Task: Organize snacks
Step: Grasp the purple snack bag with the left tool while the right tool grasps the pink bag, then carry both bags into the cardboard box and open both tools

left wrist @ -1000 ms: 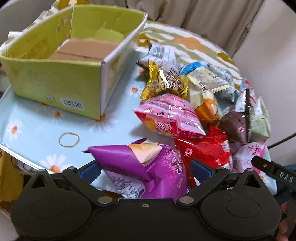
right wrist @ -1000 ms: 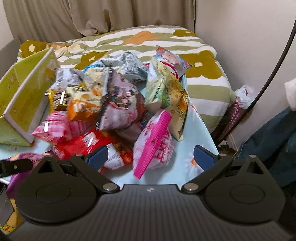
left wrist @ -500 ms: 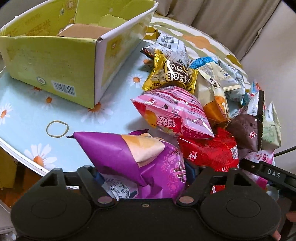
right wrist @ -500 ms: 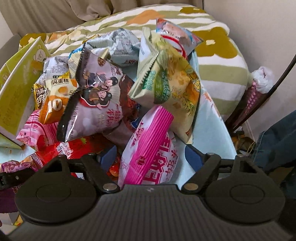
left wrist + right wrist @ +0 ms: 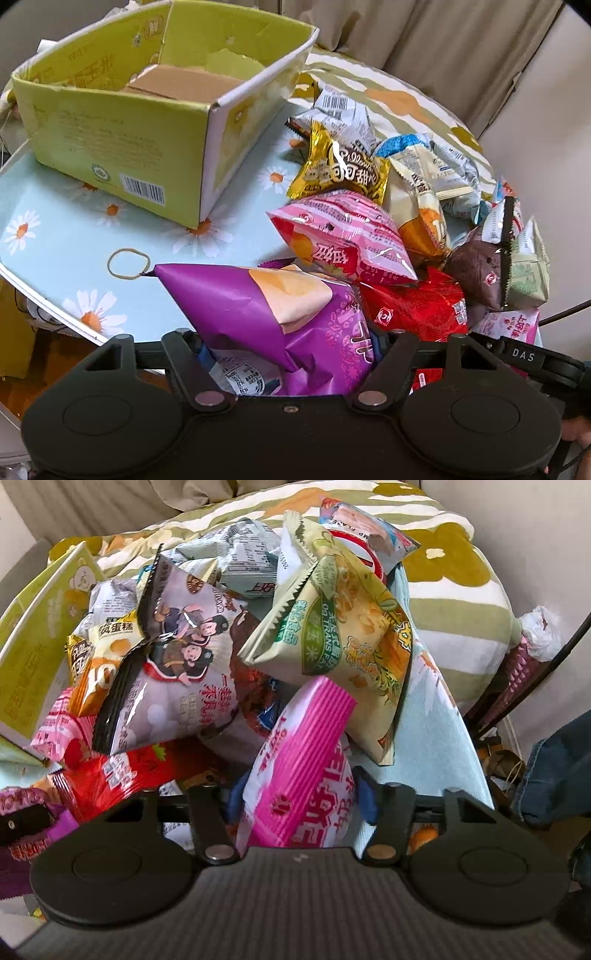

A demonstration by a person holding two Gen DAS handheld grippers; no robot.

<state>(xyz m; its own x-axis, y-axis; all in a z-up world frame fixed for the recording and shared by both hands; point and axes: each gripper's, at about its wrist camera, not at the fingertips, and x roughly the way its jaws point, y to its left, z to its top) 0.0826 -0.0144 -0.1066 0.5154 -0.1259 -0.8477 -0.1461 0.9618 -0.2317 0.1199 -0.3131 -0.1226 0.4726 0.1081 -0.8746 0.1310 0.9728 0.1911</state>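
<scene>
Left wrist view: left claw [image 5: 291,354] grips a purple bag [image 5: 273,314]; right claw [image 5: 299,801] pinches a pink packet [image 5: 303,775]. Yellow box [image 5: 122,147] looks empty, the pile [image 5: 399,206] unsorted.

Left wrist view: low behind the left gripper [image 5: 291,354], looking forward and slightly down over the near edge of the pale blue daisy-print surface [image 5: 74,236], very close to a purple crinkled snack bag [image 5: 280,321] filling the gap between the jaws. Open yellow-green cardboard box [image 5: 122,147] near, upper left; beige curtain [image 5: 424,40] well beyond.

Right wrist view: low behind the right gripper [image 5: 299,801], pressed close against the heap, facing a bright pink-and-white striped snack packet [image 5: 303,775]. Aimed toward a green-and-white floral blanket [image 5: 454,576] beyond.

Shared by both: red glossy snack bag [image 5: 417,310] [image 5: 122,775], brown-and-white packet with a black serrated edge [image 5: 480,266] [image 5: 177,672], box wall at far left of the right view [image 5: 33,650], purple bag at its lower left [image 5: 22,805].
</scene>
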